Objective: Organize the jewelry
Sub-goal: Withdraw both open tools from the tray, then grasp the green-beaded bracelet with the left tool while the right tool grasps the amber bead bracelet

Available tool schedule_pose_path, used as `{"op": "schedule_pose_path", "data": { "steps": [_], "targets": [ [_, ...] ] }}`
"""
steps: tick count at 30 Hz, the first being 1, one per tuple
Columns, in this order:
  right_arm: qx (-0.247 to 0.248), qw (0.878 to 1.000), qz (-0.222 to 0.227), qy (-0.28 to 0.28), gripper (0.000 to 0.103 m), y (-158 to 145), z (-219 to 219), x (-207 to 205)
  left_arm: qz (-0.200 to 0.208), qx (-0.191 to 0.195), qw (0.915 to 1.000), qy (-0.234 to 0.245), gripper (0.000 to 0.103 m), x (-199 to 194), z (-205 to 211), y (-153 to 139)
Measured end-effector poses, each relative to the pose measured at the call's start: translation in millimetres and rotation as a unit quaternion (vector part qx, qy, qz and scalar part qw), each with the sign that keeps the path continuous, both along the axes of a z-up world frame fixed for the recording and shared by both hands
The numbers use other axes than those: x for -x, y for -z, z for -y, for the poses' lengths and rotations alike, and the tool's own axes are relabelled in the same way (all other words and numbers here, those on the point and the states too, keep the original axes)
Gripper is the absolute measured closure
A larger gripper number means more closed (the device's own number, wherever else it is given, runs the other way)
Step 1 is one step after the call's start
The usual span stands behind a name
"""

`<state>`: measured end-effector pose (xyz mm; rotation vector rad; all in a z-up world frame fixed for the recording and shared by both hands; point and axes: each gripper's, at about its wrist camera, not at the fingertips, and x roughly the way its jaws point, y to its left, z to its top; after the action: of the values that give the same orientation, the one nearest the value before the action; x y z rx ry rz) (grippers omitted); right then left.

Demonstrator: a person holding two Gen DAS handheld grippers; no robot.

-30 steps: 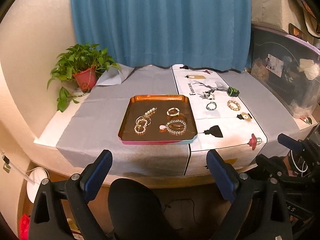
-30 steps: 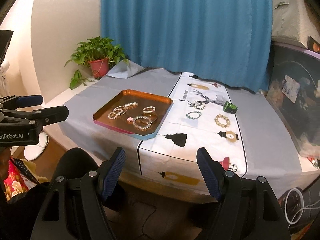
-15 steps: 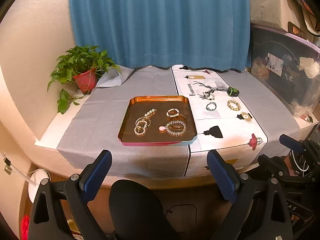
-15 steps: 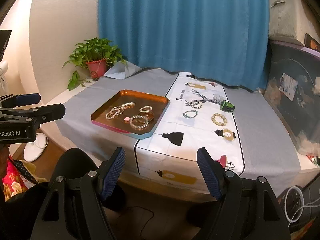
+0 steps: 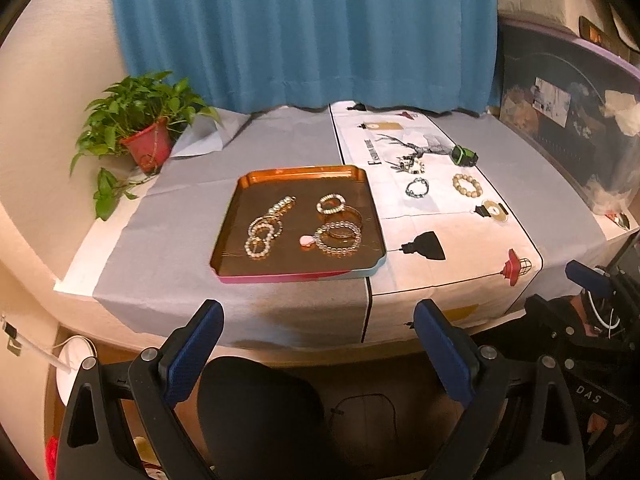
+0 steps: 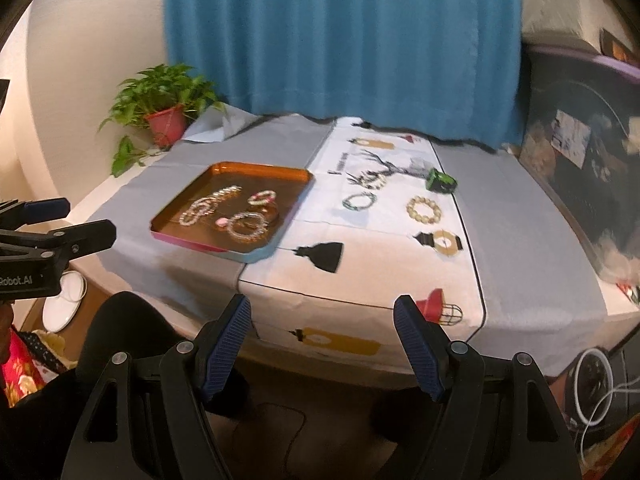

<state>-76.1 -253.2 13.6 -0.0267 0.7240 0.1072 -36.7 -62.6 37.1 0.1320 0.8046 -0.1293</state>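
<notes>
Both grippers have edged closer to the table over the last second, so the tray and the loose pieces sit nearer and a little larger in each view; nothing on the cloth has been touched.

From the left wrist view, the left gripper (image 5: 318, 354) hangs short of the table edge with its blue-padded fingers (image 5: 195, 350) spread wide and nothing between them. It points roughly at the copper tray (image 5: 362, 172), which lies on the grey cloth with several pearl and gold bracelets (image 5: 338, 236) already gathered inside. Right of the tray, on the white printed runner (image 5: 460, 240), a dark beaded bracelet (image 5: 417, 188), a pale beaded bracelet (image 5: 467, 186), a small jumble on the deer print (image 5: 412, 166) and a green-and-black piece (image 5: 465, 156) lie apart from one another. These are likely the items left to collect, so the task looks partly done. The other tool shows at the right edge.

From the right wrist view, the right gripper (image 6: 322, 352) is also wide open and empty, aimed at the runner, which suits it to the loose pieces on its side: the dark beaded bracelet (image 6: 359, 201) and the pale one (image 6: 424, 210). The tray (image 6: 256, 256) sits to their left, and the potted plant (image 6: 164, 100) stands at the far corner. This view is slightly blurred, consistent with the approach continuing.
</notes>
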Motion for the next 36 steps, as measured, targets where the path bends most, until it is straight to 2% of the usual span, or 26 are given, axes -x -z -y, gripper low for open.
{"op": "schedule_pose_path", "data": {
  "steps": [10,16,19,21,25,31,36],
  "targets": [
    [-0.009,0.997,-0.018,0.077,0.029,18,63,-29,-0.006,-0.004,0.9995,0.032,0.008,-41,42,6],
    [-0.008,0.993,-0.027,0.118,0.029,28,105,-57,-0.025,0.007,0.9982,0.054,0.008,-87,75,15],
    [-0.009,0.990,-0.032,0.134,0.029,35,124,-78,-0.036,0.025,0.9960,0.077,0.008,-114,91,20],
    [-0.008,0.989,-0.037,0.140,0.029,40,135,-96,-0.049,0.038,0.9935,0.095,0.008,-143,106,26],
    [-0.009,0.989,-0.048,0.140,0.029,51,153,-135,-0.068,0.035,0.9906,0.114,0.008,-193,131,40],
    [-0.015,0.989,-0.062,0.135,0.029,75,167,-204,-0.112,-0.016,0.9829,0.145,0.008,-265,169,84],
    [-0.010,0.990,-0.076,0.117,0.029,92,167,-257,-0.142,-0.014,0.9770,0.158,0.008,-304,181,110]
  ]
}}
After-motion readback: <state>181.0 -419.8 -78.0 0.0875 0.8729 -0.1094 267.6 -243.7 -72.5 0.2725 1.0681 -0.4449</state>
